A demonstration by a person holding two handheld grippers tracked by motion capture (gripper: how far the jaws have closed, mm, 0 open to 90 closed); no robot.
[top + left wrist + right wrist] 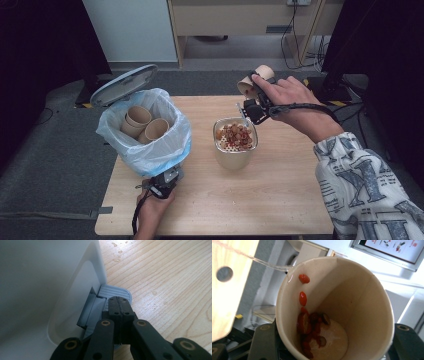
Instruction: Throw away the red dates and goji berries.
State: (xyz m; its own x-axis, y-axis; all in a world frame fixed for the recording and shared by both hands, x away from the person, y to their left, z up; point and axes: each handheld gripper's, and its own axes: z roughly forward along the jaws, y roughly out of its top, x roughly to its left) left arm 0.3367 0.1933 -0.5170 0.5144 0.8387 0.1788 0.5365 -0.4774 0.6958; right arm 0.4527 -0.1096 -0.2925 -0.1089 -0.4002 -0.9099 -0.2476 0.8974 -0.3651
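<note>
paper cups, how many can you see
4: three paper cups in the bin, one tipped over the strainer in the right gripper. The bin bag may hide more.

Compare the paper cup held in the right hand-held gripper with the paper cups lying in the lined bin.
The held cup is gripped tilted above the table, while the bin cups lie loose in the bag. The held cup has red bits clinging inside and liquid streaming from its rim; the bin cups look empty. All are tan paper cups.

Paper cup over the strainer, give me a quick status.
Right gripper shut on paper cup, tipped, liquid streaming toward strainer. Berries cling inside cup. Left gripper shut, on bin pedal. Nothing in the way.
</note>
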